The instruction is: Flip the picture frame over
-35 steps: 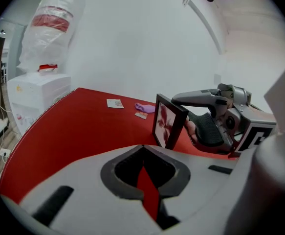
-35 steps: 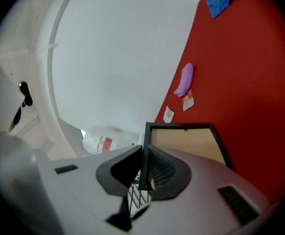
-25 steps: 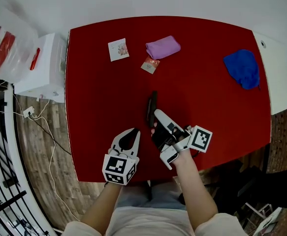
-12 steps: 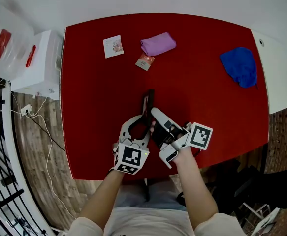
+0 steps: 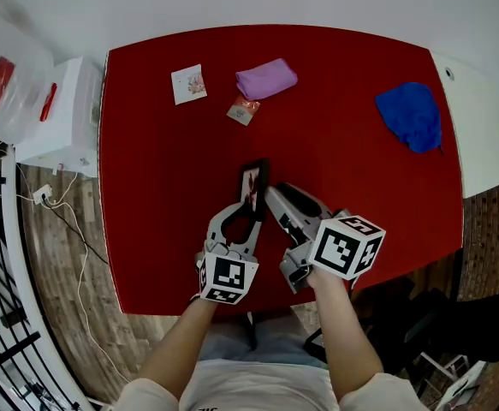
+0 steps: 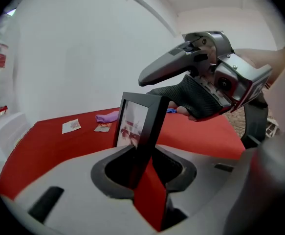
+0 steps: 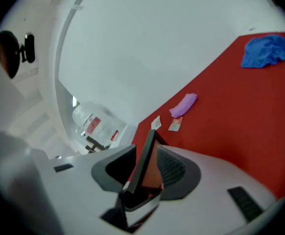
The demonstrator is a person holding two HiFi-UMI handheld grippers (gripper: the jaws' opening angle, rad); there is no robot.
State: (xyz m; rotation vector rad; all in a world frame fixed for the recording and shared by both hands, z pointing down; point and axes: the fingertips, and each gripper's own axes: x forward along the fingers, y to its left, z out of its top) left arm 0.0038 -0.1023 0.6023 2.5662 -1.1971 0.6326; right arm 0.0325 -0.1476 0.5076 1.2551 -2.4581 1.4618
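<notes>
A small black picture frame stands on its edge on the red table, its picture side turned left. My left gripper reaches round the frame's near end. In the left gripper view the frame rises between the jaws with gaps on both sides. The jaws of the left gripper are closing. My right gripper comes in from the right, rolled over, and is opening. In the right gripper view the frame leans between the spread jaws of the right gripper.
At the back of the table lie a purple cloth, a white card and a small packet. A blue cloth is at the right. A white box stands off the table's left edge.
The left gripper moved right to the frame and spread its jaws round it. The right gripper rolled and opened its jaws. The frame now shows its picture side.
</notes>
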